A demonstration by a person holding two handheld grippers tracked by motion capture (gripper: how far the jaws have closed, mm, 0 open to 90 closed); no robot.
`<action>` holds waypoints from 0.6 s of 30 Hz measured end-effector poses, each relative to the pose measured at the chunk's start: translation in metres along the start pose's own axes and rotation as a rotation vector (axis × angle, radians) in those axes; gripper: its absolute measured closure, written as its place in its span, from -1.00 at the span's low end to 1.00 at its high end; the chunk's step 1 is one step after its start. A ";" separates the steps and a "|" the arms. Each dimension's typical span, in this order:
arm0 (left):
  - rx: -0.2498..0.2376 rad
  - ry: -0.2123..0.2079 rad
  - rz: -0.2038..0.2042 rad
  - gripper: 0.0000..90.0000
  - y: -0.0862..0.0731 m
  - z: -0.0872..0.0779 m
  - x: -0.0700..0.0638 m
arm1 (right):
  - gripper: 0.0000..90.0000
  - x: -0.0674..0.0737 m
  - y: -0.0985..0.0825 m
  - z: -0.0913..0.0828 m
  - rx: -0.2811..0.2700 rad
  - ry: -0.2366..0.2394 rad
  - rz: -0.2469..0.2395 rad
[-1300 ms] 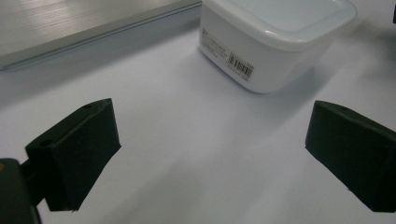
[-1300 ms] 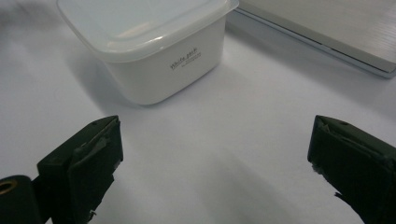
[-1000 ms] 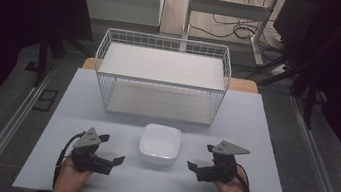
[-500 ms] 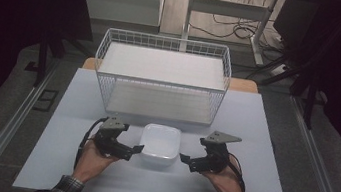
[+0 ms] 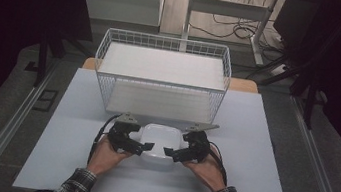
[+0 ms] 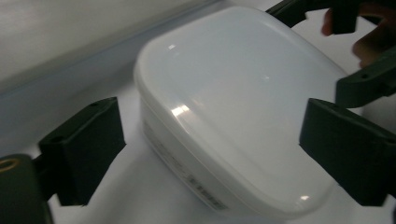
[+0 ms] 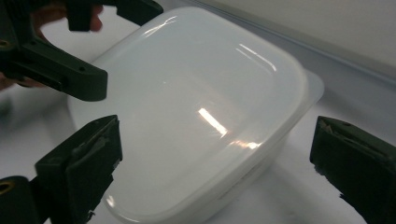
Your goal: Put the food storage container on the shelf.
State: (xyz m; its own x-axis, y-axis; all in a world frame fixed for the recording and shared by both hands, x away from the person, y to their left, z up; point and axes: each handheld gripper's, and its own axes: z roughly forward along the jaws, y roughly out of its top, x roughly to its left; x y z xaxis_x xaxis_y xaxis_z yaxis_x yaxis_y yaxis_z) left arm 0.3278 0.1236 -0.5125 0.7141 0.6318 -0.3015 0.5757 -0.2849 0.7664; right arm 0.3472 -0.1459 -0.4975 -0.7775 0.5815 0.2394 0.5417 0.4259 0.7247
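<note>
A white plastic box (image 5: 158,142) is set upside down on the table (image 5: 256,189), just in front of the wire basket (image 5: 161,74), and it is flanked by the 2 grippers. The left gripper (image 5: 142,147) is spread wide at the box's left corner, and the right gripper (image 5: 170,153) is held just as wide at its right corner; nothing is pinched yet. For a sound grip, each pair of jaws is best slid further along the side walls, one jaw over the top and one against the wall, then closed evenly on both sides so the smooth shell is not tipped or squeezed out. A strip of small print (image 6: 203,189) is seen low on the box's wall, too blurred to be read
</note>
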 end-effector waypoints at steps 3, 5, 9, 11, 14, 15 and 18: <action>0.025 -0.058 -0.036 -0.75 -0.003 0.001 -0.004 | -0.81 0.000 -0.003 0.000 0.005 0.050 0.031; 0.031 -0.041 -0.030 -0.73 -0.005 -0.002 -0.010 | -0.79 0.003 -0.005 -0.002 0.017 0.051 0.036; 0.027 0.003 -0.009 -0.54 -0.010 -0.012 -0.022 | -0.60 0.010 -0.011 -0.010 0.024 0.036 0.047; 0.025 0.013 -0.004 -0.33 -0.014 -0.020 -0.025 | -0.42 0.013 -0.013 -0.015 0.024 0.032 0.058; 0.009 0.037 0.006 0.03 -0.018 -0.030 -0.029 | -0.10 0.017 -0.015 -0.023 0.001 0.006 0.065; 0.011 0.036 0.001 0.06 -0.019 -0.032 -0.029 | 0.00 0.018 -0.015 -0.025 -0.007 -0.004 0.062; -0.004 0.037 -0.022 0.25 -0.020 -0.035 -0.029 | 0.32 0.020 -0.014 -0.034 -0.032 -0.032 0.081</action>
State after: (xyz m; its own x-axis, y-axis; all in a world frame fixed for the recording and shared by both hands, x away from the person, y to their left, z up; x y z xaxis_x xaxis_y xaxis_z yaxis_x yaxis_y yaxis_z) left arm 0.2813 0.1365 -0.4990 0.6857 0.6645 -0.2972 0.5896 -0.2675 0.7621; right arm 0.3137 -0.1638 -0.4812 -0.7207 0.6352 0.2778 0.5914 0.3542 0.7244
